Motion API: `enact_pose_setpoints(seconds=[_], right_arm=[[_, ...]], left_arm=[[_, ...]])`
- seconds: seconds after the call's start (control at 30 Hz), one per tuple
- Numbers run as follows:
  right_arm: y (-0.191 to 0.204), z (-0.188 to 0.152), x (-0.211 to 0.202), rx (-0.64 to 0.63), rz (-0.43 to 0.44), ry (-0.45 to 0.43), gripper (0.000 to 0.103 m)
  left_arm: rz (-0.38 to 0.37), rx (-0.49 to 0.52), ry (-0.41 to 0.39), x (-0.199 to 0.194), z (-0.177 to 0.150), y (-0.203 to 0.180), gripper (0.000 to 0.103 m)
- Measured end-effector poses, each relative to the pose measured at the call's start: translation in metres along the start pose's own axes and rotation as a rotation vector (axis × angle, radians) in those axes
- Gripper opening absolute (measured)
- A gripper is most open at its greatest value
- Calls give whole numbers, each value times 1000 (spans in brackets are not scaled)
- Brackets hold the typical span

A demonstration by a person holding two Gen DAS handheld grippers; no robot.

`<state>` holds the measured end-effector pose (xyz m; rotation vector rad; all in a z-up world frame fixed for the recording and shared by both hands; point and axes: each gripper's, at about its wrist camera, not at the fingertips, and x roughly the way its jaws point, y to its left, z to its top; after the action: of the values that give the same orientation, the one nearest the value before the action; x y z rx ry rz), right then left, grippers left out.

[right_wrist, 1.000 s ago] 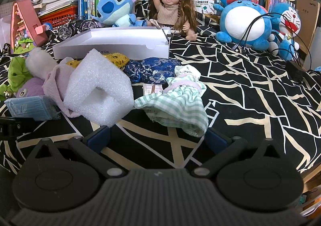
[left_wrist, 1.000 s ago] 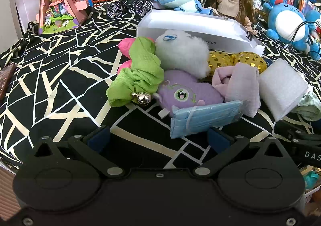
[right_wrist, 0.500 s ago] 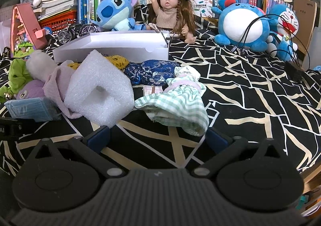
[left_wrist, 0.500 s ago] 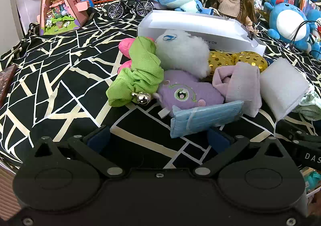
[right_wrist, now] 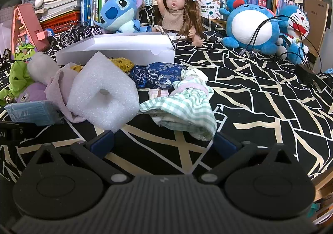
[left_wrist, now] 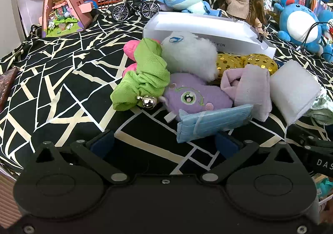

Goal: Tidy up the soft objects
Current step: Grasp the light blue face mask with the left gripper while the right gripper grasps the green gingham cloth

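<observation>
A heap of soft things lies on the black patterned cloth [left_wrist: 62,88]: a green cloth with a bell [left_wrist: 143,76], a white fluffy toy [left_wrist: 191,55], a purple plush [left_wrist: 193,96], a blue face-mask pack [left_wrist: 214,121], a lilac cloth [left_wrist: 249,90], gold sequin pads [left_wrist: 245,63] and white foam [left_wrist: 293,92]. Behind them stands a shallow white box [left_wrist: 208,28]. My left gripper [left_wrist: 164,142] is open just short of the mask pack. My right gripper [right_wrist: 162,142] is open in front of the foam [right_wrist: 104,94] and a green checked doll dress [right_wrist: 183,109]; a blue brocade pouch [right_wrist: 160,76] lies behind.
Along the back sit a blue plush [right_wrist: 118,13], a doll [right_wrist: 177,15], a round blue plush [right_wrist: 249,26], a toy bicycle [left_wrist: 135,8] and a pink triangular model house [left_wrist: 62,7], with bookshelves behind. Black cables [right_wrist: 270,34] trail at the right. The other gripper's body [left_wrist: 312,155] shows at the left view's right edge.
Both grippers drew back and rose very slightly; the heap looks a touch farther. Nothing was taken hold of or moved.
</observation>
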<state>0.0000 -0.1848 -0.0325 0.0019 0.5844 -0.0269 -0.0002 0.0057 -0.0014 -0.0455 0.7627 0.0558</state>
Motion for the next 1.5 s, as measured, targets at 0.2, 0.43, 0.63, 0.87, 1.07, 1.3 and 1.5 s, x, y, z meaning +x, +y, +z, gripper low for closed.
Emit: enact_pose_setpoints(seconds=[0.2,0.43,0.63,0.87,1.07,1.3,1.5], right_arm=[[0,-3,-1,5,-1,-22,103],[0,-5,-2,6,-1,-37,103],[-1,-7,-5,23,7,-53,103],[-12,-1,-14,79,68,-72,103],[-16,5,-24,60,55,-141,103],[-20,10,-27,38,18,-186,101],[-34,14,-31,61,-20,-226,94]], left_arm=[[-2,15,-16,-1,-3,-2,103],[-1,22,-37,-1,-7,-2,103],[0,23,-34,-2,-7,-2,103],[-19,-25,-10,-6,-2,1,103],[-97,-63,-37,-19,3,3,100],[-140,-44,-89,-29,0,-7,87],[-195,-32,-90,-29,-2,-13,73]])
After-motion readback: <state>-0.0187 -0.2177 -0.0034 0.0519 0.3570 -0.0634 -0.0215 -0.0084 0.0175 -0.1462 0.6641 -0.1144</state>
